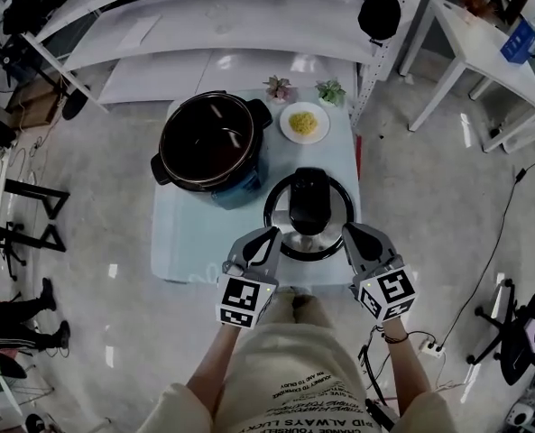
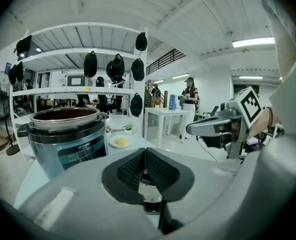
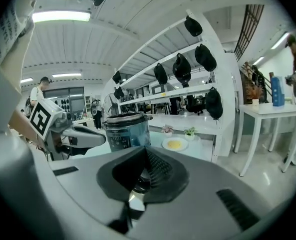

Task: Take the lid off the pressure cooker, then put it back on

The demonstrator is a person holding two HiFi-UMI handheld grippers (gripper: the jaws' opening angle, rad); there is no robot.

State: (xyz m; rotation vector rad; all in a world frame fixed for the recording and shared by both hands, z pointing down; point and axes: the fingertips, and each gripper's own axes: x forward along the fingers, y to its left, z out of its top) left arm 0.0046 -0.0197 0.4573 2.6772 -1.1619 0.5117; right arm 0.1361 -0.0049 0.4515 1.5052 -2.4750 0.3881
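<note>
The open pressure cooker pot [image 1: 211, 142] stands at the table's back left, dark inside; it also shows in the left gripper view [image 2: 68, 134] and the right gripper view [image 3: 128, 130]. Its round lid [image 1: 309, 207], with a black handle on top, is to the pot's right, near the front edge. My left gripper [image 1: 272, 235] is shut on the lid's left rim and my right gripper [image 1: 345, 233] on its right rim. A sliver of shiny rim [image 2: 148, 196] shows between the left pads, and another [image 3: 134, 198] between the right pads. Each gripper sees the other: right [image 2: 190, 129], left [image 3: 103, 138].
A white plate of yellow food [image 1: 304, 123] and two small potted plants [image 1: 278, 87] [image 1: 330, 91] sit at the back of the pale table [image 1: 181, 242]. A white shelf rack with hanging black bags [image 1: 379, 12] stands behind. A white side table [image 1: 484, 52] is at the right.
</note>
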